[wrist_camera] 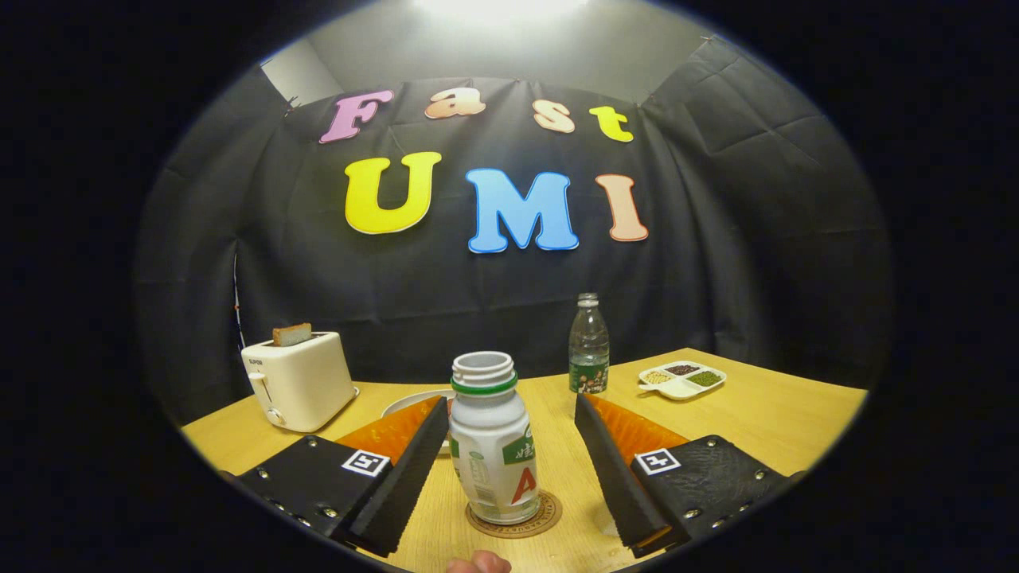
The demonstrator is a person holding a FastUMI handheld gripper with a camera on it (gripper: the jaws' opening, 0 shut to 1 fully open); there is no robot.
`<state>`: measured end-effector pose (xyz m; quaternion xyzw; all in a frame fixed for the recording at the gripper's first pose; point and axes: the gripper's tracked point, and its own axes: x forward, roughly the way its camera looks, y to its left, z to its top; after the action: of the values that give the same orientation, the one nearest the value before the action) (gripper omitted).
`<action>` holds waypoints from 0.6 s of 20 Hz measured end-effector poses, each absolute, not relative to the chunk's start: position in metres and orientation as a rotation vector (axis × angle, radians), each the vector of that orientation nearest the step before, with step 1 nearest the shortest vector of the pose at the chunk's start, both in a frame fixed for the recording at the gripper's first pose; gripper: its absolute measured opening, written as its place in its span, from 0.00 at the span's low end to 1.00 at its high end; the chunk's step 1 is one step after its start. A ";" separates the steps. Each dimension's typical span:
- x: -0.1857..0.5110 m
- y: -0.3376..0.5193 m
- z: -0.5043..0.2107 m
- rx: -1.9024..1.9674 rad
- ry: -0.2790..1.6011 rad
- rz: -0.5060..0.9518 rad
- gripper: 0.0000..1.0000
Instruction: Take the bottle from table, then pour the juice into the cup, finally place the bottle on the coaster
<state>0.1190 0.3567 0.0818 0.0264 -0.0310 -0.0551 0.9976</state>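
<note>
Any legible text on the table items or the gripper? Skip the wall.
toaster: small brand word on its front, too blurred to read.
white bottle, between the open gripper's fingers: small label print, too small to read.
coaster under it: rim lettering, unreadable.
clear bottle beyond: label too small to read.
square markers on the gripper: coded patterns, no words.
Nothing quotable.

Bottle (493, 446) stands between the spread tool (509, 442) fingers, gaps on both sides.
</note>
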 end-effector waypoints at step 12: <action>0.054 0.348 0.157 0.054 -0.138 0.097 0.96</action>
<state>0.0540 0.3482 0.1568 0.0271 -0.0691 0.0484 0.9961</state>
